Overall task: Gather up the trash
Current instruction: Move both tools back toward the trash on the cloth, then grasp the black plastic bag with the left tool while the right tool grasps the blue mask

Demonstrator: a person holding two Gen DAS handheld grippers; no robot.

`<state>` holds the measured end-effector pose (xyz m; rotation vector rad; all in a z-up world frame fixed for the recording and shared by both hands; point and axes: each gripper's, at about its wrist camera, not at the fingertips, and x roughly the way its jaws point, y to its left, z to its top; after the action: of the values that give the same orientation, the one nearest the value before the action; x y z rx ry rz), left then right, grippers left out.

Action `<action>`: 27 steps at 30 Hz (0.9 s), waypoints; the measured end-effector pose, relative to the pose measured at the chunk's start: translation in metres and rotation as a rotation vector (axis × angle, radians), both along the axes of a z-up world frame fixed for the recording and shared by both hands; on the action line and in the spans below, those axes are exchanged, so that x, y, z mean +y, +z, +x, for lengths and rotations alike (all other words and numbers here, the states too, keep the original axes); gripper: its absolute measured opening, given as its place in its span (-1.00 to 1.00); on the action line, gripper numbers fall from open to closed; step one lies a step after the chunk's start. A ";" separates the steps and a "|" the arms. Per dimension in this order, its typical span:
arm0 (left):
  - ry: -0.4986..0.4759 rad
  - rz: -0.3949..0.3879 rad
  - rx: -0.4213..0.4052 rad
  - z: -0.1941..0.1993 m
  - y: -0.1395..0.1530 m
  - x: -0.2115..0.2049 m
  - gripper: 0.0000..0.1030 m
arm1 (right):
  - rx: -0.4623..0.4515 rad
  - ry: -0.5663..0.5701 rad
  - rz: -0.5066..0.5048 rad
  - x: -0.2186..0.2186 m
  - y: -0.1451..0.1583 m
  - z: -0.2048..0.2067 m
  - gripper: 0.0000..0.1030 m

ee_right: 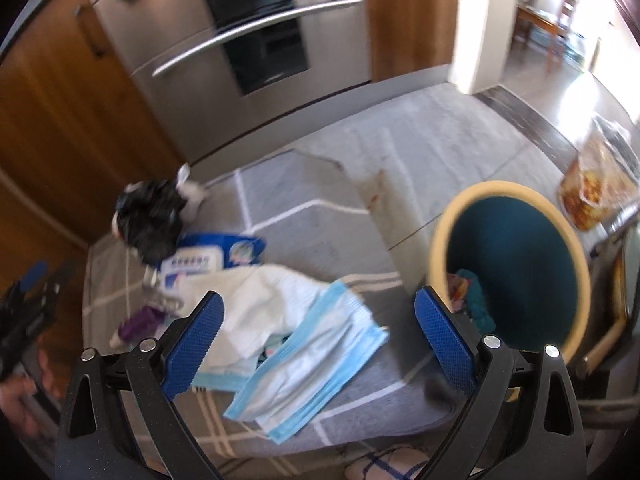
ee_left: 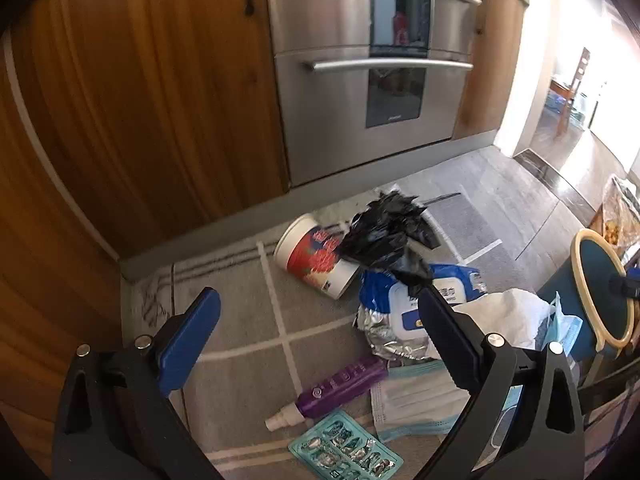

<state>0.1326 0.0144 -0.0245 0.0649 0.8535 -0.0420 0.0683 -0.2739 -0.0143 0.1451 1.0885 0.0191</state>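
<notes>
Trash lies on a grey rug [ee_left: 236, 320]: a paper noodle cup [ee_left: 316, 258] on its side, a crumpled black bag [ee_left: 384, 232], a blue wipes pack [ee_left: 452, 280], foil [ee_left: 384, 332], a purple spray bottle [ee_left: 340, 388], a teal blister pack [ee_left: 344, 452], face masks [ee_left: 416, 404] and a white tissue [ee_left: 504, 312]. My left gripper [ee_left: 316, 316] hovers open above the pile. My right gripper [ee_right: 318, 320] is open over a blue face mask [ee_right: 312, 364] and the white tissue [ee_right: 272, 300]. A teal bin with a cream rim [ee_right: 512, 264] stands to the right, with some trash inside.
A stainless oven with drawer handles [ee_left: 372, 80] and wooden cabinet doors [ee_left: 140, 100] rise behind the rug. A bag of snacks [ee_right: 592, 196] lies at the far right. A doorway [ee_left: 580, 100] opens to a bright room beyond. A slippered foot [ee_right: 384, 464] shows at the bottom edge.
</notes>
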 end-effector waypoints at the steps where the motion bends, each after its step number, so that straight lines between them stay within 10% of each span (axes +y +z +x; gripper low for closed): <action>1: 0.007 -0.009 0.011 0.001 -0.002 0.001 0.89 | 0.017 0.017 0.006 0.004 -0.005 0.000 0.83; 27: -0.112 0.030 -0.103 0.048 -0.017 -0.041 0.89 | 0.228 -0.063 0.015 0.022 -0.074 0.001 0.13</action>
<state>0.1802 -0.0264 -0.0412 0.1422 0.7471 -0.1299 0.0691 -0.2519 -0.0886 0.1982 1.3105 -0.0465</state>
